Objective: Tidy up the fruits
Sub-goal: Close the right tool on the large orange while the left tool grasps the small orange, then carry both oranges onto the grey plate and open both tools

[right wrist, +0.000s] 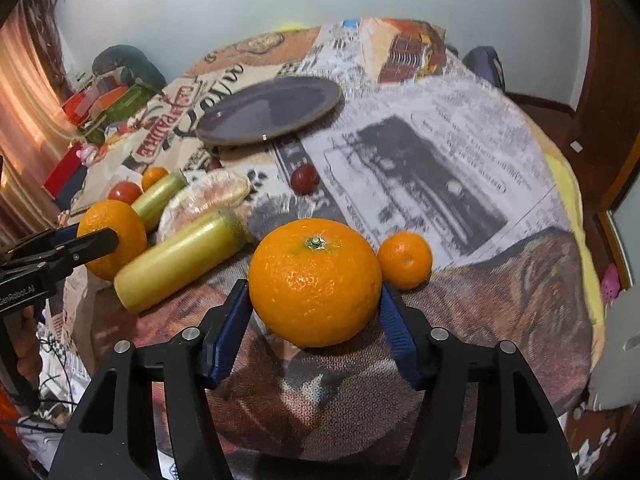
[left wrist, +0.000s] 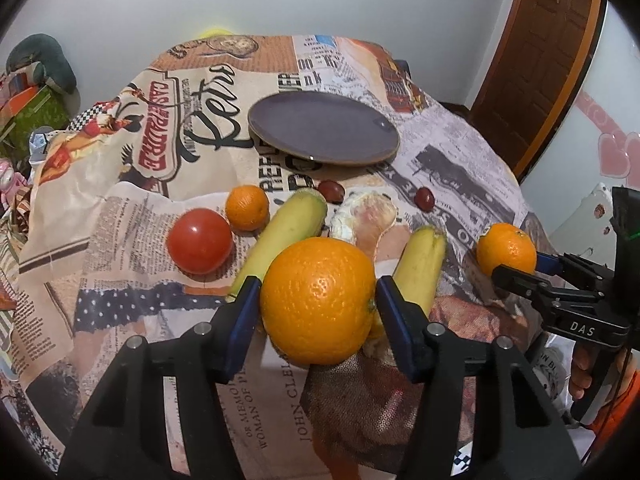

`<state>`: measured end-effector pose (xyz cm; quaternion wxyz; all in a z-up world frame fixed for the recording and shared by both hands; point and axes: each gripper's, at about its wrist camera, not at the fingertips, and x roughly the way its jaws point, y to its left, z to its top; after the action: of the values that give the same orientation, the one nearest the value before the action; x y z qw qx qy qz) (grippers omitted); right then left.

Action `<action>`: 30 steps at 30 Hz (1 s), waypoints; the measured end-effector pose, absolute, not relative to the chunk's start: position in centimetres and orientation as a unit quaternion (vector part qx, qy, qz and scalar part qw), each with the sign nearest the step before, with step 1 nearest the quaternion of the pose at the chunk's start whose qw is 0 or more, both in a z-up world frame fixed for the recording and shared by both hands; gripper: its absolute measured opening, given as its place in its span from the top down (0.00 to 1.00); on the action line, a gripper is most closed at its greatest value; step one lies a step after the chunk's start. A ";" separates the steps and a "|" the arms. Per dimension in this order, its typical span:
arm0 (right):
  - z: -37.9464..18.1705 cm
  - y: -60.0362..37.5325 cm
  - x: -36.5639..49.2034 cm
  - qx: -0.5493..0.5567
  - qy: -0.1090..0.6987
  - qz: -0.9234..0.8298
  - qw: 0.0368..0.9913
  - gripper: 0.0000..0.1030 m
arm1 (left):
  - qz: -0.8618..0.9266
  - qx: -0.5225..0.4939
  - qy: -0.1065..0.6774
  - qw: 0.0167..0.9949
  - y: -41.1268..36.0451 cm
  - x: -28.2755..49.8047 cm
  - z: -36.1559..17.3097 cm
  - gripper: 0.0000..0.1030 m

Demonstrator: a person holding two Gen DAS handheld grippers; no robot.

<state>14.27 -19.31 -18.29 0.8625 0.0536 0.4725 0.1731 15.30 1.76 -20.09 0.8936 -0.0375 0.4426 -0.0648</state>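
Note:
My left gripper (left wrist: 318,300) is shut on a large orange (left wrist: 318,300), held just above the cloth; it also shows at the left of the right wrist view (right wrist: 112,240). My right gripper (right wrist: 314,292) is shut on another orange (right wrist: 314,282), which also shows at the right of the left wrist view (left wrist: 506,248). An empty dark purple plate (left wrist: 324,128) sits farther back on the table and also shows in the right wrist view (right wrist: 268,110). Two bananas (left wrist: 288,232) (left wrist: 420,268), a tomato (left wrist: 199,240), a small mandarin (left wrist: 247,207), a peeled citrus (left wrist: 368,220) and two dark red small fruits (left wrist: 424,199) lie between.
A second small mandarin (right wrist: 405,260) lies just right of my right gripper. The round table wears a printed newspaper-style cloth (left wrist: 132,240) with folds at the left. Clutter and boxes (right wrist: 100,100) stand beyond the table's left edge; a wooden door (left wrist: 544,52) is at the right.

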 end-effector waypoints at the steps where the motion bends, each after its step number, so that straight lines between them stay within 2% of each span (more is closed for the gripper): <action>1: -17.9 -19.3 14.3 0.053 0.467 0.173 0.865 0.42 | -0.064 -0.039 0.439 0.895 1.9 15.2 -19.8 0.44; 17: -11.8 -19.3 16.9 0.049 0.379 0.175 0.907 0.42 | -0.043 -0.036 0.359 0.932 3.5 15.7 -13.0 0.44; 30: -9.2 -18.2 19.9 0.040 0.332 0.180 0.925 0.42 | -0.031 -0.032 0.316 0.948 4.5 19.5 -9.7 0.44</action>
<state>19.88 -18.19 -9.21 0.9250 0.0402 0.3320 0.1804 19.48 4.45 -9.68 0.9477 -0.0315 0.3161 -0.0311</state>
